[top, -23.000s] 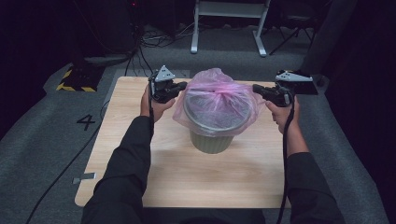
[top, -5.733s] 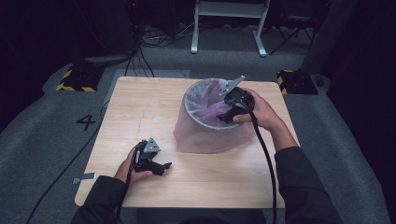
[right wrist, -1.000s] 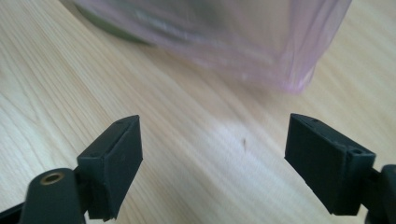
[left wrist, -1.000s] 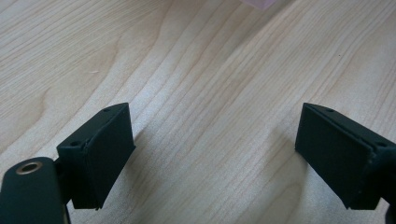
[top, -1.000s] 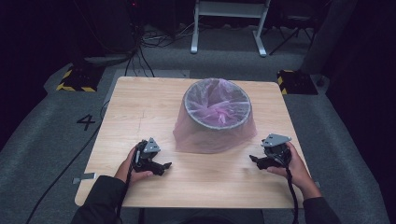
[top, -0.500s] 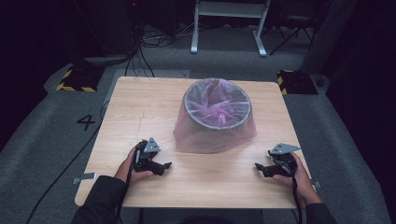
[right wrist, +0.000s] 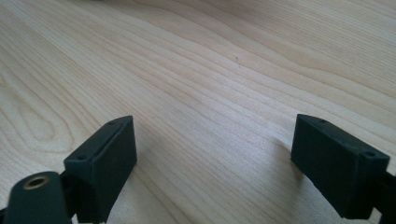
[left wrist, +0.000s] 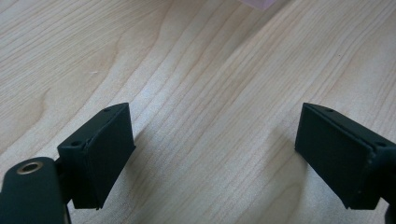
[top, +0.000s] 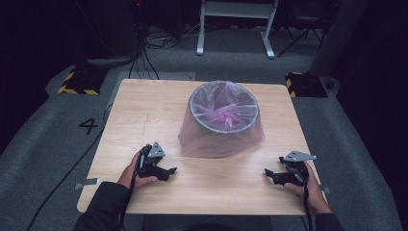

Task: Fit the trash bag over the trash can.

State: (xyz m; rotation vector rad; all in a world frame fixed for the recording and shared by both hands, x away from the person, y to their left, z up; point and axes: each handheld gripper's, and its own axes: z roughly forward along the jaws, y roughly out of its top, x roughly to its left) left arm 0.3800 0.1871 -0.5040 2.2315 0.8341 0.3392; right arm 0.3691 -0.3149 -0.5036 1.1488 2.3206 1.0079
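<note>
A grey mesh bin (top: 223, 115) lined with a pink plastic bag (top: 192, 139) stands upright at the middle of the wooden table (top: 144, 110); the bag's skirt drapes over the rim down to the tabletop. My left gripper (top: 168, 172) rests near the front left, open, its jaws (left wrist: 215, 149) wide apart over bare wood. A corner of pink bag (left wrist: 257, 3) shows at the top edge of the left gripper view. Low at the front right sits my right gripper (top: 268, 174), pointing left. Its jaws (right wrist: 212, 154) have just been opening and stand open with nothing between them.
Yellow-and-black striped blocks (top: 77, 82) (top: 303, 84) lie on the grey floor beside the table's far corners. A white frame's legs (top: 235, 29) stand behind the table. A cable (top: 72, 168) runs off the left edge past a floor mark "4" (top: 89, 126).
My right hand has moved rightward and down to the table's front right and settled there. The left hand and the bin have stayed put.
</note>
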